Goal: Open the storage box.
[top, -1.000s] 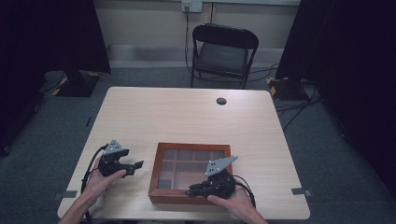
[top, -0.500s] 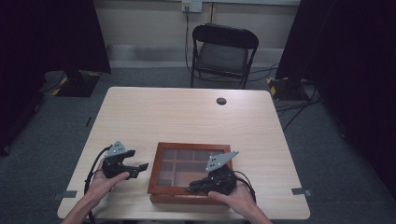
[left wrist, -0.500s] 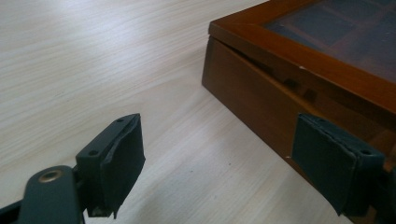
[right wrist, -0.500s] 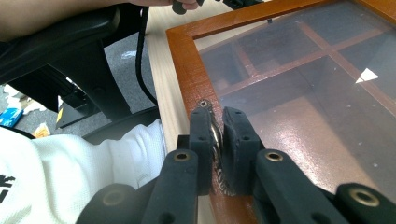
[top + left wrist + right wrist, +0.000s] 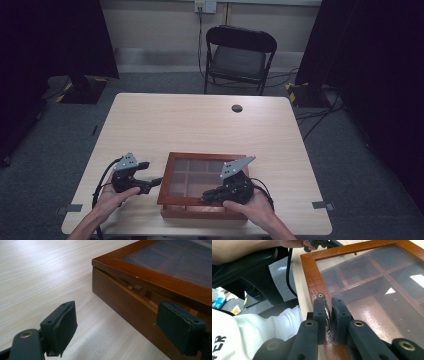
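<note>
A brown wooden box [image 5: 169,172] with a glass lid over several compartments lies near the table's front edge. My right gripper [image 5: 207,196] is at the lid's front rim, shut on a small metal handle [image 5: 327,315] fixed to the lid frame [image 5: 310,272]. In the left gripper view the lid [image 5: 155,280] stands slightly off the box's side wall [image 5: 117,297], leaving a narrow gap. My left gripper [image 5: 153,181] is open just beside the box's left side; its jaws [image 5: 117,322] stand wide apart, one low on the table, the other against the box wall.
A small black round disc [image 5: 237,108] sits on the light wooden table [image 5: 200,125] toward the far edge. A black folding chair [image 5: 239,55] stands behind the table. The person's white sleeve [image 5: 249,332] and a cable [image 5: 288,272] lie near the front edge.
My left gripper has moved right and a little nearer, up to the box's left side. The right gripper has stayed on the handle at the front rim.
</note>
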A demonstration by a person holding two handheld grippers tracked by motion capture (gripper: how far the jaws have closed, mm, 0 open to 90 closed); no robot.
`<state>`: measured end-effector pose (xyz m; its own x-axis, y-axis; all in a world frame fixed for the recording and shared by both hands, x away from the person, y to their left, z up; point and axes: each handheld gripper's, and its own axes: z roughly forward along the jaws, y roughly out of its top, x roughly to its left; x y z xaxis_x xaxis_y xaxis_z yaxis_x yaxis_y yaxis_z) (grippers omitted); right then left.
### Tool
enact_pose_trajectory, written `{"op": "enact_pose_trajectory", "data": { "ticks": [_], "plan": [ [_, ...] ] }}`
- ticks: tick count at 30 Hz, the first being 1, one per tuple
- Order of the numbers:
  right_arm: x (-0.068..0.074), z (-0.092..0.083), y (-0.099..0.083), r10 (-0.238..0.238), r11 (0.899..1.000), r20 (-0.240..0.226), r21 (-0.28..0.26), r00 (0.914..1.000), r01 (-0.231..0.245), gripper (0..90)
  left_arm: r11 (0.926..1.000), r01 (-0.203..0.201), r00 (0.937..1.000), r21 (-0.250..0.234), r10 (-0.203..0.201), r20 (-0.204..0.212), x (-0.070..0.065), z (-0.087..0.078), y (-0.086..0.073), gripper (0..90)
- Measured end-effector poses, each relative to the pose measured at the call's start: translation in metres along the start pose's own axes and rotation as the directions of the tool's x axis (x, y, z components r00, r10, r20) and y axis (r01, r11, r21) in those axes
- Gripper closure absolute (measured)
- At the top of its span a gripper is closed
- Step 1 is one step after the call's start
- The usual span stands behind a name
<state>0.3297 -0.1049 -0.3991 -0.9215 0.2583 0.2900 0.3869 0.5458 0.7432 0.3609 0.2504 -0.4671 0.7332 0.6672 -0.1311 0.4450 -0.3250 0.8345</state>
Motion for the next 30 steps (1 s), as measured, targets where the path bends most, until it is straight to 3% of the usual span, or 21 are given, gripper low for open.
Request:
{"op": "enact_pose_trajectory", "data": {
  "ticks": [7,13,26,30],
  "plan": [
    [0.0,-0.005,0.008,-0.005,1.0,0.004,0.0,1.0,0.005,82.9,0.9999,-0.012,0.9998,-0.008,0.012,0.016,-0.005,0.001,0.002,16.1],
    [-0.001,-0.011,0.015,-0.009,1.0,0.001,-0.007,1.0,0.009,82.9,0.9995,0.009,0.9989,-0.031,-0.008,0.046,-0.007,0.001,0.003,16.0],
    [-0.001,-0.012,0.012,-0.017,0.999,0.002,-0.031,0.9999,0.017,82.4,0.9987,-0.042,0.9981,-0.029,0.043,0.044,-0.014,0.005,0.006,16.2],
    [-0.001,-0.01,0.009,0.008,0.999,0.021,-0.039,0.9997,-0.007,65.5,0.9986,-0.052,0.9976,-0.011,0.052,0.045,-0.015,0.007,0.005,15.9]
  ]
}}
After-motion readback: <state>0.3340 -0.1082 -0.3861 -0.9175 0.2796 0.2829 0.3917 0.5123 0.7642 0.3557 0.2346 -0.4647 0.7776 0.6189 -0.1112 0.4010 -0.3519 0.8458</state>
